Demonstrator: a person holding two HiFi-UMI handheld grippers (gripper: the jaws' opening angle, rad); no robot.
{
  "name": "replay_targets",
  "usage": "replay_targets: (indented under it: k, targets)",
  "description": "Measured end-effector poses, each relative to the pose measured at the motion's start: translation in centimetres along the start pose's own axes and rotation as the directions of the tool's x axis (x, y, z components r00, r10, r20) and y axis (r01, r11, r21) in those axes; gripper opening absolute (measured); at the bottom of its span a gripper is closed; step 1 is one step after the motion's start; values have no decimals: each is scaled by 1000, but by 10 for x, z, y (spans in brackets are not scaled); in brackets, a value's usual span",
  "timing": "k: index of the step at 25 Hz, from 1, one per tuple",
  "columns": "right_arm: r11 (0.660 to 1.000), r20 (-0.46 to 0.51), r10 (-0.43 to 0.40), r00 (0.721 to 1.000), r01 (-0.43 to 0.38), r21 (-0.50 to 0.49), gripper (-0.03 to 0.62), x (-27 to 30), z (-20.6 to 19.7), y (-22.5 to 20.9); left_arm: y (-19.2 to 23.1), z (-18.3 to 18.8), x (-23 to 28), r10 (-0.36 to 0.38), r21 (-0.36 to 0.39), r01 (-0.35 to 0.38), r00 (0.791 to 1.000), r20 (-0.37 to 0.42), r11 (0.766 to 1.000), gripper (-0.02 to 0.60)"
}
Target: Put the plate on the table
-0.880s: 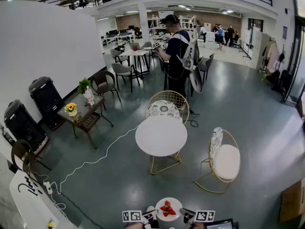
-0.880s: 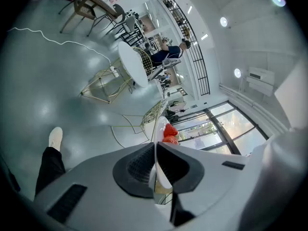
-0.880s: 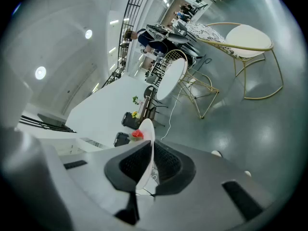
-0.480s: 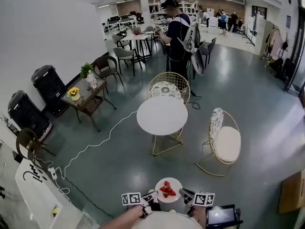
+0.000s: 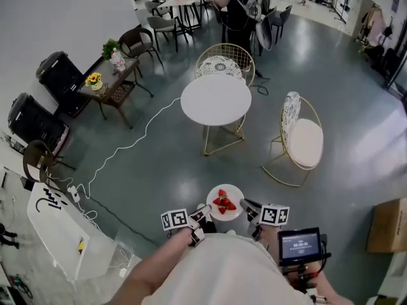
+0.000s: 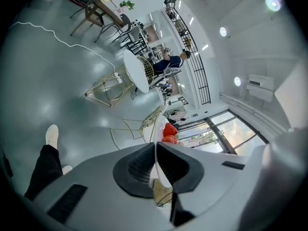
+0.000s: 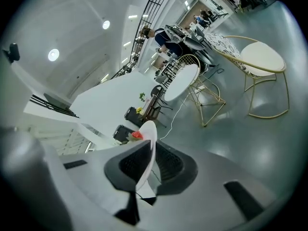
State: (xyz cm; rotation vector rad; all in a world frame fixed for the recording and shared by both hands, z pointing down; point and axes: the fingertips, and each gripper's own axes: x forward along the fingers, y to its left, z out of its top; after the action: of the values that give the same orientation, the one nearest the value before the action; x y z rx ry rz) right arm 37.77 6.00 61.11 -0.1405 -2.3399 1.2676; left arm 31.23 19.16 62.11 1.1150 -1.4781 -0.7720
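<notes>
A small white plate [image 5: 232, 213] carrying red strawberries [image 5: 222, 203] hangs above the floor, held between both grippers. My left gripper [image 5: 201, 216] is shut on the plate's left rim [image 6: 155, 150], and my right gripper [image 5: 248, 209] is shut on its right rim [image 7: 148, 148]. The strawberries [image 6: 168, 131] show past the left jaws, and a bit of a strawberry [image 7: 137, 135] shows past the right ones. The round white table [image 5: 216, 100] stands on gold legs well ahead of the plate, its top bare.
A gold wire chair [image 5: 224, 63] stands behind the table and a cushioned one [image 5: 304, 142] to its right. A white cable [image 5: 127, 148] runs across the floor. At the left are a side table with flowers [image 5: 108, 81] and black bins [image 5: 57, 75]. A person [image 5: 238, 5] stands far back.
The head view has tilted down and moved forward, so the table and chairs sit higher and closer. The plate stays gripped on both sides and has risen in the frame.
</notes>
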Motion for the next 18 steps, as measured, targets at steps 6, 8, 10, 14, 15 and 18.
replay_targets:
  k: [6, 8, 10, 14, 15, 18]
  targets:
    - [1000, -15, 11, 1000, -11, 26, 21, 7, 11, 27, -22, 17, -12, 3, 22, -3, 1000, 8, 1000, 18]
    - [999, -20, 9, 1000, -8, 40, 21, 8, 8, 29, -19, 17, -15, 11, 19, -11, 1000, 5, 1000, 18]
    - [999, -30, 5, 1000, -4, 38, 21, 13, 7, 26, -14, 20, -15, 19, 23, -19, 1000, 9, 1000, 19]
    - [999, -47, 3, 999, -1, 37, 23, 32, 11, 25, -5, 35, -15, 24, 22, -24, 1000, 11, 999, 20]
    - [999, -50, 1, 999, 1, 38, 23, 34, 11, 26, -4, 36, -16, 27, 21, -27, 1000, 9, 999, 20]
    - [999, -54, -3, 999, 5, 38, 21, 30, 9, 26, -6, 34, -16, 34, 23, -34, 999, 9, 999, 19]
